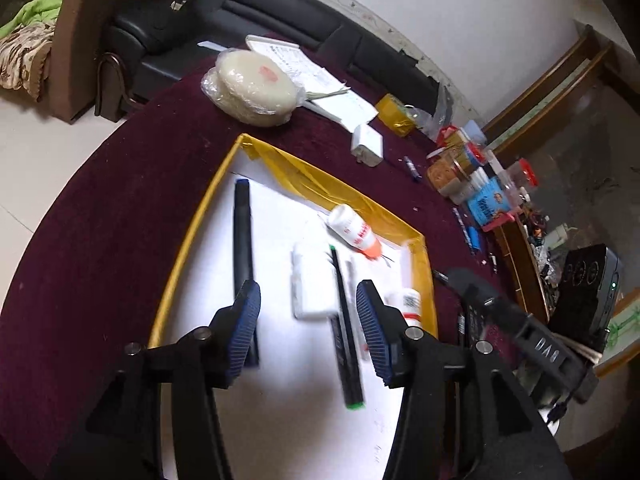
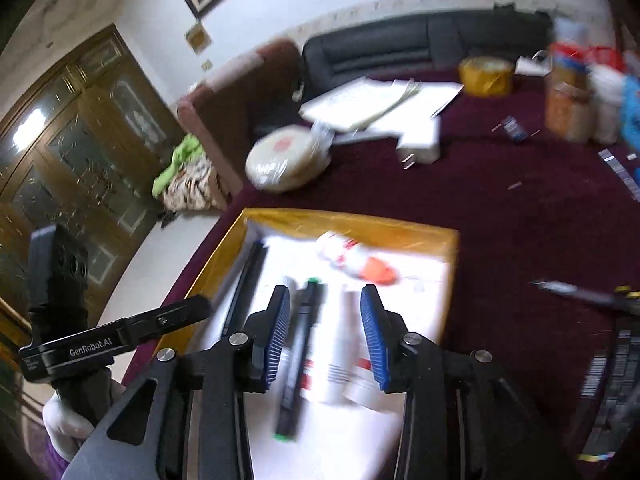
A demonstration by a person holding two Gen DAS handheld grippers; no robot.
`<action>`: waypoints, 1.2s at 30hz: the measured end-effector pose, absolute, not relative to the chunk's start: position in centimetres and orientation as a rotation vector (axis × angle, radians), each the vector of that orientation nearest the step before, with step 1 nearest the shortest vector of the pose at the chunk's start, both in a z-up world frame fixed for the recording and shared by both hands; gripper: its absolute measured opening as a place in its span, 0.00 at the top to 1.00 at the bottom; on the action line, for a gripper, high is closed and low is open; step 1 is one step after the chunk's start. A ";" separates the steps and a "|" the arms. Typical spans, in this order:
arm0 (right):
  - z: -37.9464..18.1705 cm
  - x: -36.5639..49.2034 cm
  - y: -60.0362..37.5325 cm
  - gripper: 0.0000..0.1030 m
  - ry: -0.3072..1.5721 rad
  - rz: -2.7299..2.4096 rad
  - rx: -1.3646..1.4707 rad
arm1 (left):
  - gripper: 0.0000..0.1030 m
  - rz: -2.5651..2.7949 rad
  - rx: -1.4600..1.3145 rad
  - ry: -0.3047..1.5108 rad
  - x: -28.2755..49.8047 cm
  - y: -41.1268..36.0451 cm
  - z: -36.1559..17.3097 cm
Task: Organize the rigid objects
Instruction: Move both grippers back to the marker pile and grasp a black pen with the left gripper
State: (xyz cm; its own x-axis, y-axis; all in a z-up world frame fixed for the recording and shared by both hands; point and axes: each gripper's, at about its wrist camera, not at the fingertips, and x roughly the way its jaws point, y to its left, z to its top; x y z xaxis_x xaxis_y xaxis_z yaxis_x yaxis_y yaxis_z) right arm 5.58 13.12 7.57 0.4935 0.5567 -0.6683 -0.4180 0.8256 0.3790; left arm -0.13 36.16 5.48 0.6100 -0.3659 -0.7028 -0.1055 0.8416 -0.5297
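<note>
A yellow-rimmed tray [image 1: 192, 240] with a white floor sits on the dark red table. In it lie a long black pen [image 1: 244, 248], a white block [image 1: 314, 284], a black marker with green ends [image 1: 346, 332], a white bottle with an orange cap [image 1: 354, 232] and a small white bottle [image 1: 410, 304]. My left gripper [image 1: 308, 296] hangs open over the white block, its pads touching nothing. In the right wrist view my right gripper [image 2: 326, 298] is open above the tray [image 2: 452, 248]; the green-ended marker [image 2: 300, 344] and white bottles [image 2: 340, 360] lie below between its fingers, unpressed.
Behind the tray are a bagged round cake [image 1: 252, 88], papers [image 1: 320, 80], a white plug adapter [image 1: 368, 144] and a yellow tape roll [image 1: 396, 114]. Jars and small packets [image 1: 472, 176] crowd the right side. Loose pens [image 2: 580, 292] lie right of the tray. A black sofa [image 1: 240, 12] stands beyond.
</note>
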 end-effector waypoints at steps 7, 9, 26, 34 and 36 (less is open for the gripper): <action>8.5 2.8 -0.3 0.45 0.749 0.400 0.236 | 0.43 -0.242 -0.505 0.916 -2.2 30.2 7.6; 7.6 2.6 -4.6 0.45 0.753 0.321 0.265 | 0.39 -0.278 -0.458 0.921 -2.5 27.1 8.2; 2.5 1.2 -18.8 0.46 0.714 0.175 0.492 | 0.39 -0.317 0.045 0.993 0.0 4.3 3.3; 2.0 0.8 -18.6 0.45 0.731 0.203 0.514 | 0.94 -0.282 0.129 0.954 1.9 2.4 1.3; 1.8 0.8 -18.7 0.45 0.735 0.199 0.522 | 0.94 -0.310 0.118 0.974 0.7 2.9 1.6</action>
